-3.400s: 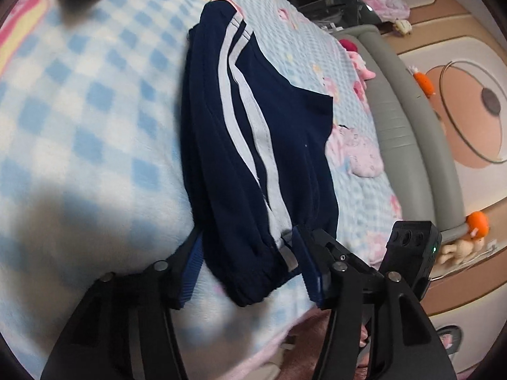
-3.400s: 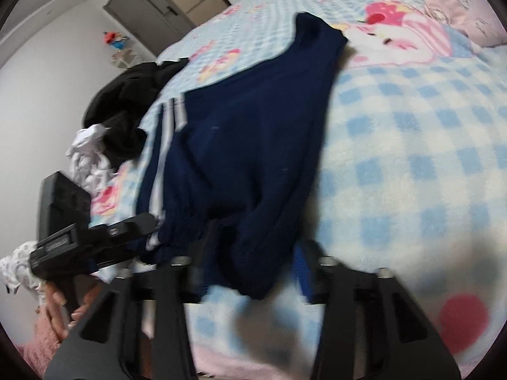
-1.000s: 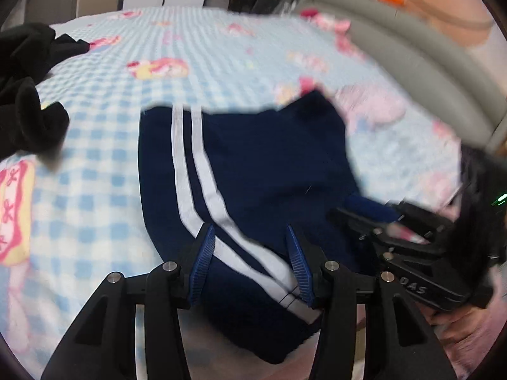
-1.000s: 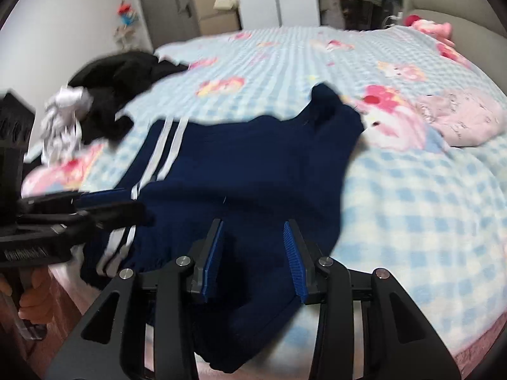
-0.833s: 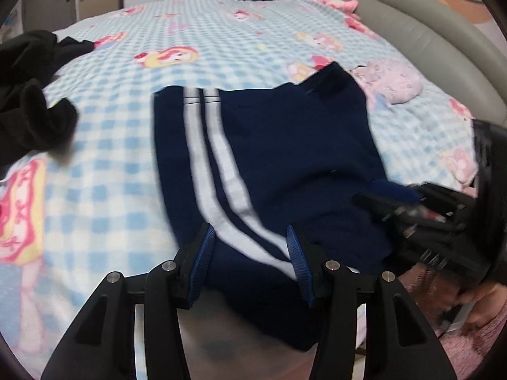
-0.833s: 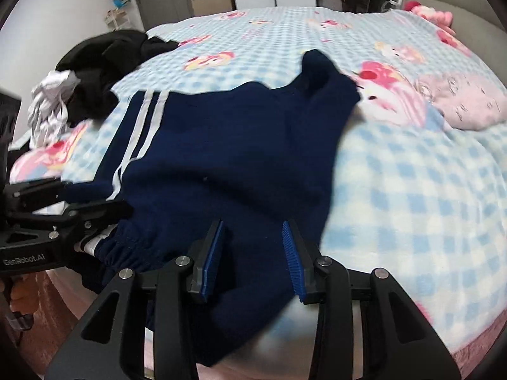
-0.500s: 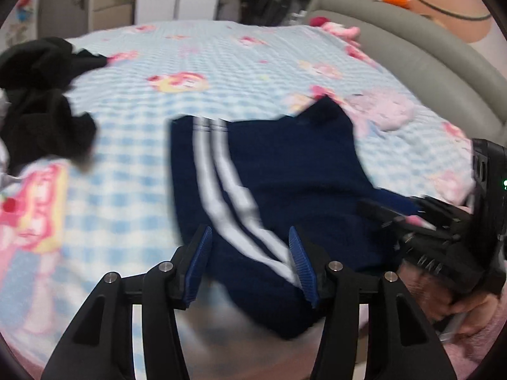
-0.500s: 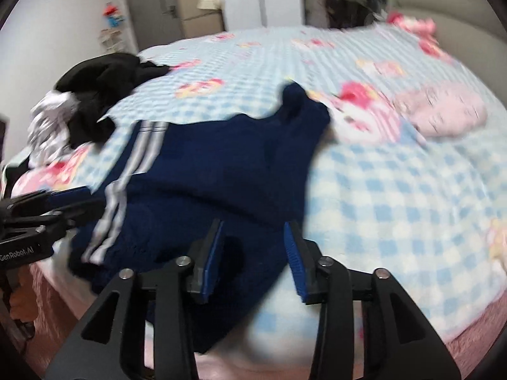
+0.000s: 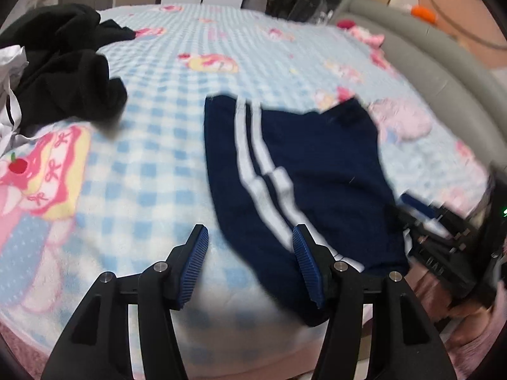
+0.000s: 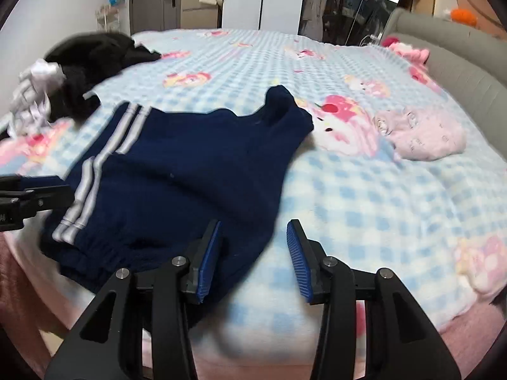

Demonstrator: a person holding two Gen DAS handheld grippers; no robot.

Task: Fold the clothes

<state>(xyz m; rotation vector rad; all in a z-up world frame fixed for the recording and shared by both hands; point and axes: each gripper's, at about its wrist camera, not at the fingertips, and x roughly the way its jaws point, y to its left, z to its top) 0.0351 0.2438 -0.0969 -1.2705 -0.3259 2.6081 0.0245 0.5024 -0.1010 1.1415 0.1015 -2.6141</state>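
Navy trousers [image 9: 317, 171] with two white side stripes lie folded on the blue checked blanket [image 9: 152, 164], their cuff end hanging at the near bed edge. In the right wrist view the same navy trousers [image 10: 190, 174] spread across the left half. My left gripper [image 9: 250, 247] hovers open above the near edge, its right pad over the striped leg, nothing between its fingers. My right gripper [image 10: 253, 243] is open too, just right of the garment's near corner. Each gripper shows at the side of the other's view, the right gripper [image 9: 443, 247] and the left gripper [image 10: 28, 199].
A heap of black clothes [image 9: 60, 69] with white fabric lies at the far left. A small pink garment [image 10: 421, 136] rests on the right, near the grey padded headboard [image 10: 450, 53]. Wardrobes and a door stand beyond the bed.
Both grippers have let go of the trousers and pulled back and up from them. The trousers now lie loose on the blanket, and both views take in more of the bed.
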